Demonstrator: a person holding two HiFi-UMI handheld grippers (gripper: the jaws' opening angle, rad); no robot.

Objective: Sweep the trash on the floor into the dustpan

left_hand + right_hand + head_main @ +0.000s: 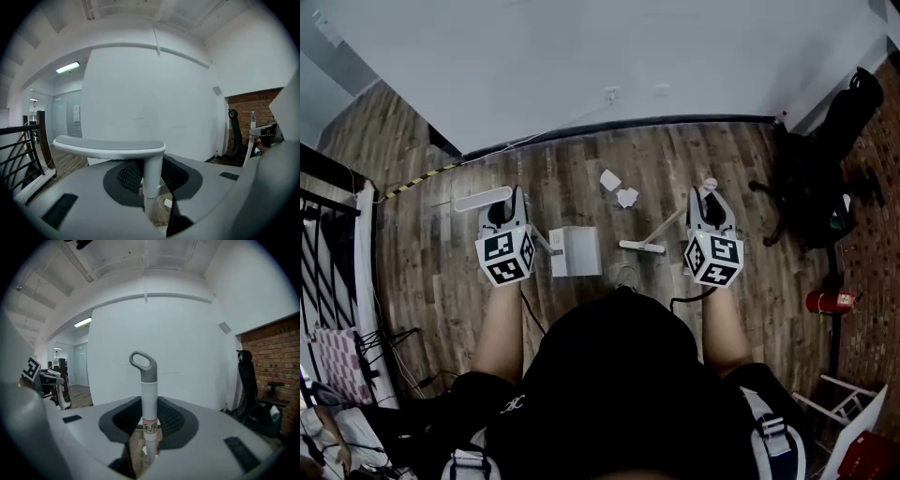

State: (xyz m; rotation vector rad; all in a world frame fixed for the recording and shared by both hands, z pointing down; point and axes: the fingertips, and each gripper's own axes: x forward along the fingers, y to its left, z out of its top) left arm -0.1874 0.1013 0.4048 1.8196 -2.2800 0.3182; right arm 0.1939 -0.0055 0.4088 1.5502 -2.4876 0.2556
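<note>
Head view: broom [649,246] shaft top hidden behind right gripper [707,199]; dustpan [576,251] handle partly under left gripper [508,208]; trash [619,188] too small to ID.

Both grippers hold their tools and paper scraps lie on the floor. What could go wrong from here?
1. The two paper scraps lie beyond the broom head and off to one side of the dustpan, so a sweep may push them past it.
2. The right gripper clamps the thin round broom handle below its loop; it might twist in the jaws.
3. The left gripper holds the dustpan handle near its top; the pan might skid.
</note>
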